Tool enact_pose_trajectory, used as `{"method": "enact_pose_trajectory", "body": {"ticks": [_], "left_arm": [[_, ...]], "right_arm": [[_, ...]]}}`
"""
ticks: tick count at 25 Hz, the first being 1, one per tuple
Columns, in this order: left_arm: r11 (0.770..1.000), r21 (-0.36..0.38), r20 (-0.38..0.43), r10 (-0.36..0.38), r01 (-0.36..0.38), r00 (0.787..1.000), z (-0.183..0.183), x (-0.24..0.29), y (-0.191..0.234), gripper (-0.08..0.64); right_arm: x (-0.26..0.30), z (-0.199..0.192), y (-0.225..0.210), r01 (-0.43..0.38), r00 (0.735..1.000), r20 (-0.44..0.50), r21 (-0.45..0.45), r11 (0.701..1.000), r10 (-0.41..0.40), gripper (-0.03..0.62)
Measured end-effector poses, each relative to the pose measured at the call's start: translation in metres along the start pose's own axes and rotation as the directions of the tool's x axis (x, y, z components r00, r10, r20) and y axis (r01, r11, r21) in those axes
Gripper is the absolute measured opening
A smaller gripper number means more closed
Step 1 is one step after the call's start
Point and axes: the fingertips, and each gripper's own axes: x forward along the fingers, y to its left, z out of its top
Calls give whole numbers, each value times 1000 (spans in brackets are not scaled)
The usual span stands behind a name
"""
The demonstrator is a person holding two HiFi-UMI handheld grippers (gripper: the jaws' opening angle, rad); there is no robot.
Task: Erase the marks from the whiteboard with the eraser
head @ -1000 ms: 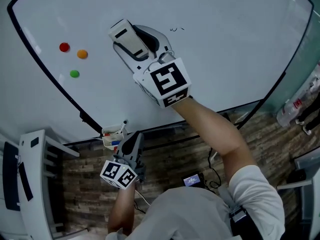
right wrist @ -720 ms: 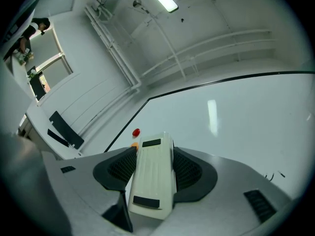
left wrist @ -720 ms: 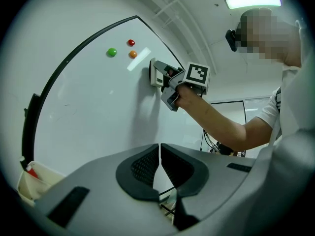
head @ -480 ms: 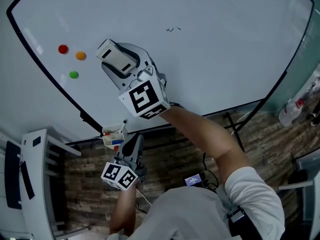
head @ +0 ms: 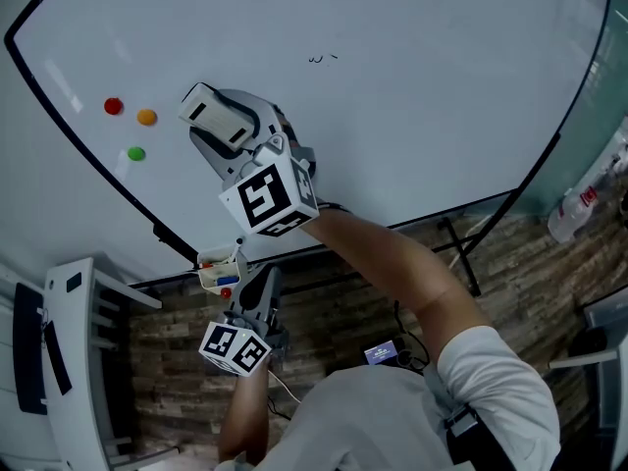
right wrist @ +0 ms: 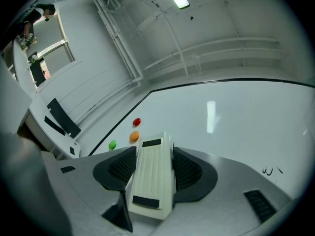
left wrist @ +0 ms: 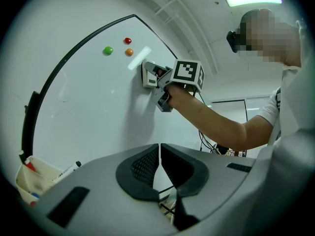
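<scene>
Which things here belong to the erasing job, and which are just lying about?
In the job: eraser, right gripper clamping it, whiteboard, small black marks.
Lying about: red magnet, orange magnet, green magnet, marker holder, left gripper, shut and empty.

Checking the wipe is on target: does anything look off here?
The eraser in the right gripper sits low left on the whiteboard, well apart from the small black marks.

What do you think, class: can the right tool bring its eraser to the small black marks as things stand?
Probably yes. The right tool grips the eraser, and only bare whiteboard lies between it and the marks.
</scene>
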Motion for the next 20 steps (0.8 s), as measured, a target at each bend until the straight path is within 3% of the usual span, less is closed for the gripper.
{"method": "enact_pose_trajectory", "body": {"ticks": [20], "left_arm": [[1000,14,-29,-27,27,999,-8,25,-27,9]], "right_arm": [[-38,-14,-48,70,997,-29,13,997,-70,250]]}}
